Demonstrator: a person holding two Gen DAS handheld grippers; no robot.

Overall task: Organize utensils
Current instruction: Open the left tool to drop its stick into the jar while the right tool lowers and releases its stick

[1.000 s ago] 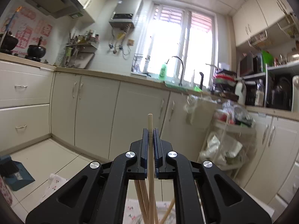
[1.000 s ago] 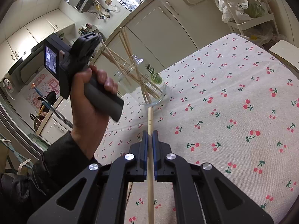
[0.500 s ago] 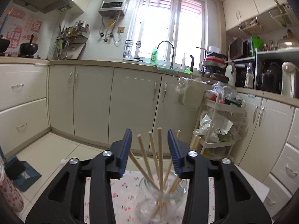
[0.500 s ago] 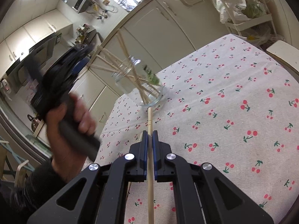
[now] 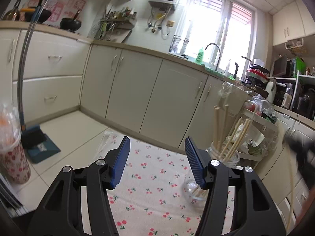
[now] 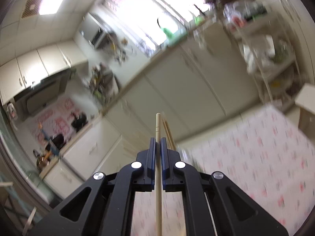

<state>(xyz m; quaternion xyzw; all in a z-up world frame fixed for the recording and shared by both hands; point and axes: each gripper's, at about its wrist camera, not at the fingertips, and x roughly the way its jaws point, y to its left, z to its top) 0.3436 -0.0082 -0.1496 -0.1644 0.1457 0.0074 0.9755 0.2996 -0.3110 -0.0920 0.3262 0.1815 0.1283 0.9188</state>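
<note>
right view blurred; chopstick (image 6: 158, 196) cut off below.

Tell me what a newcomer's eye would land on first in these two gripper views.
First, the pale wooden chopstick clamped upright between the shut blue pads of the right gripper, dead centre of its blurred view. Next, the left gripper, whose jaws have just been opening, empty above the white cherry-print tablecloth. To its right stands the clear glass jar bristling with more wooden chopsticks.

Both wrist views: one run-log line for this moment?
left gripper: open, empty | right gripper: shut on chopstick | jar: chopsticks inside
</note>
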